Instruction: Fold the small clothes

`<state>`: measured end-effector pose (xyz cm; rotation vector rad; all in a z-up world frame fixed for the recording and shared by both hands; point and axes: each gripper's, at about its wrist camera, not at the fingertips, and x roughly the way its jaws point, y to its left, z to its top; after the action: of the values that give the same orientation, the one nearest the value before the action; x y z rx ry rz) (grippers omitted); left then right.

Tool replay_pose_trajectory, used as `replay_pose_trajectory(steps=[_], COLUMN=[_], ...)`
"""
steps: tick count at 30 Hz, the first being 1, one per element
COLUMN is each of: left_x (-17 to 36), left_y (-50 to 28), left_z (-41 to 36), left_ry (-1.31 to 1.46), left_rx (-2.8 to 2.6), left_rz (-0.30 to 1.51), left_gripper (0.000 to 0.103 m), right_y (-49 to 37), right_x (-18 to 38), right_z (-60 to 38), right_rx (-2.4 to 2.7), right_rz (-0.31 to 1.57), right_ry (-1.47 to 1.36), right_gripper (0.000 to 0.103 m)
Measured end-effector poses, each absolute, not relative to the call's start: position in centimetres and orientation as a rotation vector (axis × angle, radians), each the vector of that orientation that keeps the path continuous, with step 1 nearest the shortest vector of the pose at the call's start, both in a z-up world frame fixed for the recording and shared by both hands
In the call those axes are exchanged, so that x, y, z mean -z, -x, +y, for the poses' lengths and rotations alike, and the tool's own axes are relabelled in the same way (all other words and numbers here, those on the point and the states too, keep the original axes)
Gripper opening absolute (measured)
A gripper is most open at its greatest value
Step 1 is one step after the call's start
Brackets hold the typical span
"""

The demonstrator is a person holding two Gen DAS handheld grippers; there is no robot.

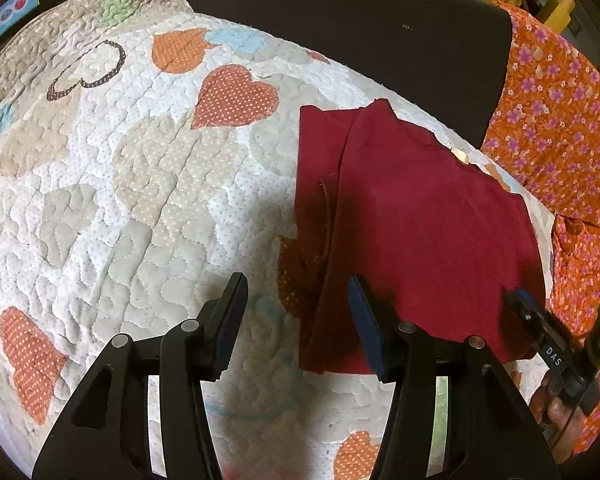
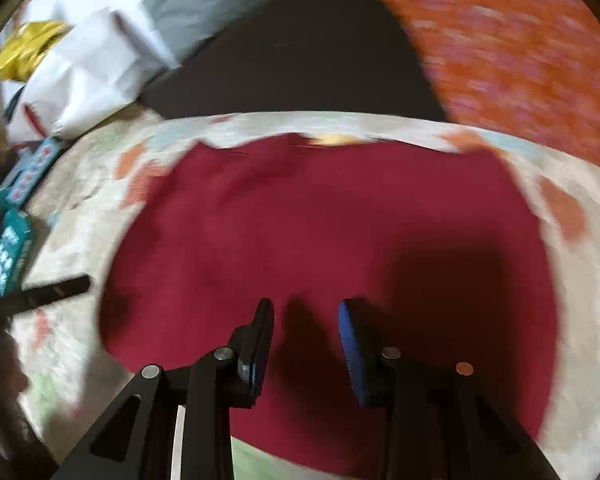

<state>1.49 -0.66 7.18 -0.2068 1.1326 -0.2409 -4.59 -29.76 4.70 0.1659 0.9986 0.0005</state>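
Quilt [image 1: 120, 184] — left view alone shows garment's [image 1: 412, 220] fold

A white quilt [image 1: 120, 200] patterned with orange dotted hearts covers the surface. A dark brown cushion [image 1: 340, 28] lies along its far edge, with orange floral fabric [image 1: 560, 120] to the right. Beyond lie a white bag [image 2: 88, 76], gold foil packet [image 2: 24, 52] and teal boxes [image 2: 12, 248].

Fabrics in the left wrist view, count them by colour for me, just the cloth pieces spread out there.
Dark red: 1, the red garment, partly folded on the quilt.
White with hearts: 1, the quilt.
Orange floral: 1, the flowered cloth on the right.
Black: 1, the dark fabric behind.
Total: 4
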Motion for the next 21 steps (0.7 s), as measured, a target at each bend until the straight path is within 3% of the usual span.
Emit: replay_pose_trajectory(steps=[4, 9, 13, 16, 21], left_x=[-7.2, -7.0, -7.1, -7.0, -6.5], left_y=[-1.4, -1.3, -1.2, -1.4, -1.8], left_z=[-1.4, -2.3, -2.9, -3.2, -2.3], left_ry=[0.202, 0.178, 0.173, 0.187, 0.252], left_rx=[0.227, 0.222, 0.230, 0.240, 0.251], left_rz=[1.128, 1.138, 1.134, 1.135, 1.157], left_gripper=[0.058, 0.058, 0.058, 0.058, 0.059], right_y=[5.3, 7.1, 9.2, 9.1, 9.1], right_x=[-2.6, -5.5, -5.3, -1.8, -4.3], right_z=[-32.7, -33.0, -35.1, -35.6, -34.4], right_rx=[-0.020, -0.063, 0.019, 0.043, 0.029], right_rz=[1.035, 1.010, 0.983, 1.088, 1.060], right_ry=[-0.210, -0.202, -0.197, -0.177, -0.174], right_gripper=[0.032, 0.032, 0.045, 0.046, 0.046])
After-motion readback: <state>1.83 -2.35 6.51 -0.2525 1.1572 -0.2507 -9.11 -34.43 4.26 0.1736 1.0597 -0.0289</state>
